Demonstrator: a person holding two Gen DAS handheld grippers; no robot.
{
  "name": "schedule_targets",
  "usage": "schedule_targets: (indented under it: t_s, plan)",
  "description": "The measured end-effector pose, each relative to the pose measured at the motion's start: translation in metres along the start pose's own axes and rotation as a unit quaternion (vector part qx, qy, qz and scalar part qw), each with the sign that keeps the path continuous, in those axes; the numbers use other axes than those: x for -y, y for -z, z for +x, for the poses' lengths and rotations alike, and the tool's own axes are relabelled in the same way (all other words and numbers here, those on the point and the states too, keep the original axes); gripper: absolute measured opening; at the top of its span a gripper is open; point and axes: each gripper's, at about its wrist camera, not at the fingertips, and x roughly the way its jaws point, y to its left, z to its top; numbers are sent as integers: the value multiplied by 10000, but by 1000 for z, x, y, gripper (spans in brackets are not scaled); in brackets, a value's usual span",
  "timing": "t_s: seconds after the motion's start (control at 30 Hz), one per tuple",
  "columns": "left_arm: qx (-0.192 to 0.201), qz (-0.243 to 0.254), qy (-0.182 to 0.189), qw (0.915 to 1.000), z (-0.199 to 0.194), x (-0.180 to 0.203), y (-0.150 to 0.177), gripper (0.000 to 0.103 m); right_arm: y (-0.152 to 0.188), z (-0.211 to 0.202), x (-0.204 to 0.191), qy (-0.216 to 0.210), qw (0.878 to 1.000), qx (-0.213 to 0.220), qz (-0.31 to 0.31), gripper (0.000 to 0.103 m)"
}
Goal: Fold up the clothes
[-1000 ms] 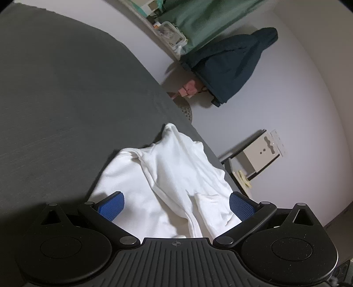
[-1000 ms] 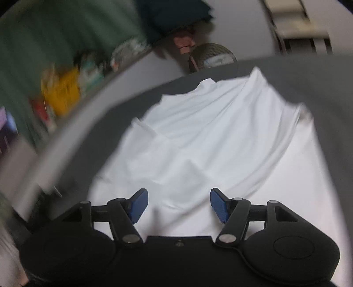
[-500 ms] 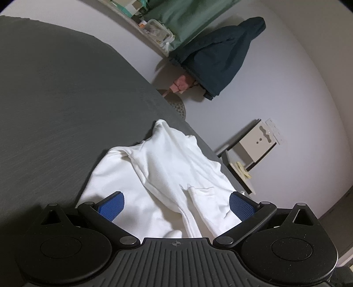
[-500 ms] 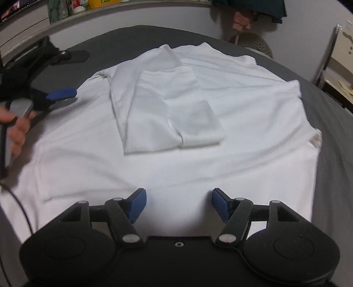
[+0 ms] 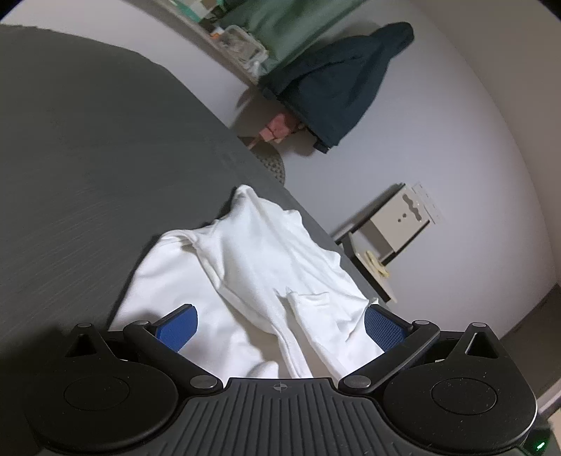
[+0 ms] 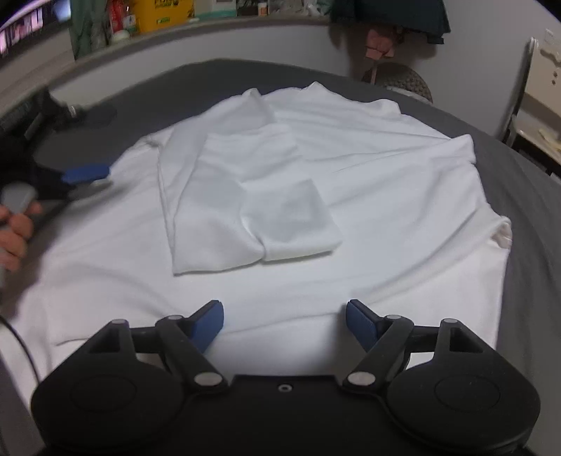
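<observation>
A white shirt (image 6: pixel 350 168) lies spread on a dark grey bed (image 6: pixel 526 196), with one sleeve (image 6: pixel 252 207) folded across its middle. It also shows in the left wrist view (image 5: pixel 252 266), bunched toward the bed's right edge. My left gripper (image 5: pixel 278 324) is open and empty, low over the shirt's near edge. In the right wrist view the left gripper (image 6: pixel 87 177) shows at the shirt's left side, held by a hand. My right gripper (image 6: pixel 284 321) is open and empty above the shirt's near hem.
The grey bed surface (image 5: pixel 87 147) stretches far to the left. A dark jacket (image 5: pixel 336 80) hangs on the wall behind. A small side table (image 5: pixel 382 252) stands beyond the bed's right edge. A cluttered shelf (image 6: pixel 157 14) runs along the back wall.
The right gripper swung round from the shirt's far side and has settled low over the near hem. The left gripper shifted only slightly. Both stayed open.
</observation>
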Motion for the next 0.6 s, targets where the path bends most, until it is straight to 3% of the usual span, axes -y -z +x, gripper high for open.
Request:
schedule_targets:
  t_s: [0.1, 0.23, 0.33, 0.43, 0.53, 0.6]
  plan:
    - [-105, 15, 45, 9999, 3, 2, 3, 103, -5, -5, 20, 37, 9996, 139, 223, 76]
    - [-191, 142, 184, 9995, 6, 7, 7, 103, -37, 22, 84, 160, 9902, 549, 1276, 76]
    - [-310, 205, 287, 9989, 10, 10, 11, 103, -43, 50, 120, 439, 9821, 273, 1814, 76]
    - [-437, 367, 153, 9983, 15, 12, 15, 103, -21, 53, 150, 562, 9656, 103, 2538, 70]
    - [-504, 436, 89, 9977, 17, 13, 17, 103, -1, 34, 168, 663, 9485, 307, 3083, 69]
    - [-502, 446, 111, 9977, 16, 14, 17, 103, 3, 23, 167, 937, 9556, 466, 2755, 69]
